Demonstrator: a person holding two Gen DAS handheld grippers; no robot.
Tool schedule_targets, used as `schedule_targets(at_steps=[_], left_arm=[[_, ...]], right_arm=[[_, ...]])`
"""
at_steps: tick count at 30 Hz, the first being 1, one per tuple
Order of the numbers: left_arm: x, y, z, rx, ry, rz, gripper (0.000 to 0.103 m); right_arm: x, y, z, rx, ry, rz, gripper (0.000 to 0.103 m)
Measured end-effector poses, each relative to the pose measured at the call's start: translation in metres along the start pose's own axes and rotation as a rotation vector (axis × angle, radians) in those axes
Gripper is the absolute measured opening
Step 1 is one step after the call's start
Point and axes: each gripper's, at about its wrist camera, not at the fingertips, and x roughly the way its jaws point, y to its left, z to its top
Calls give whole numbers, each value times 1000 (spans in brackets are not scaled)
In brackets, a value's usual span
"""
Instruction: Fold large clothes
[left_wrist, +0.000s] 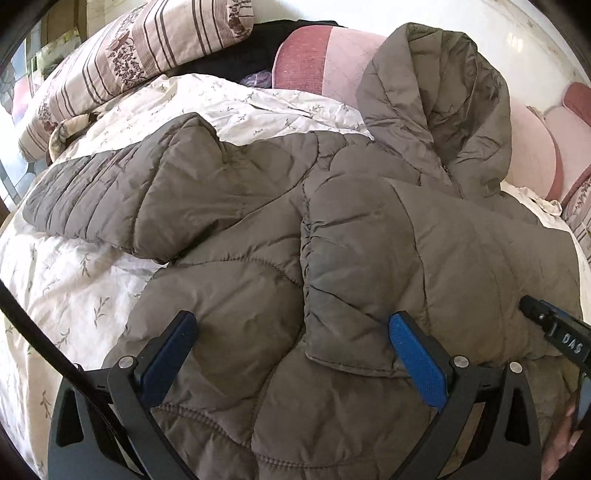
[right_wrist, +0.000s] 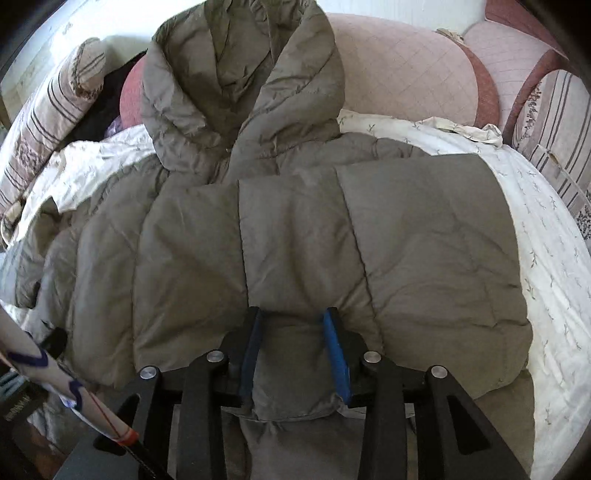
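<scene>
Puffer jacket (right_wrist: 295, 229) spread over a floral bedspread (left_wrist: 66, 295), hood (right_wrist: 240, 85) propped against pink cushions (right_wrist: 402, 70); one sleeve already folded across the body.

Left gripper (left_wrist: 291, 332) hovers released above the jacket's lower half, its blue pads (left_wrist: 417, 362) wide apart with nothing between them; right gripper (right_wrist: 293, 350) is narrowed around a bunched fold of the quilted fabric, pads pressing its sides, so it appears clenched on the jacket; the other sleeve (left_wrist: 122, 199) lies stretched out to the left on the bedspread; the jacket's hem is cut off under both tools; a dark item behind the striped pillow (left_wrist: 122, 59) is too shadowed to identify; the front closure is hidden.
</scene>
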Motion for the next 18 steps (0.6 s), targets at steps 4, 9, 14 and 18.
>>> schedule_targets(at_steps=[4, 9, 14, 18], left_arm=[[-10, 4, 2, -20, -23, -13, 103], [-21, 10, 3, -30, -38, -21, 103], [-34, 19, 4, -34, -37, -24, 103], [-50, 31, 5, -19, -74, -5, 103]], right_arm=[[-20, 8, 7, 18, -38, 71, 38], [-20, 35, -4, -25, -13, 104, 38], [3, 49, -14, -71, 22, 41, 40], [-16, 48, -14, -30, 15, 97, 40]])
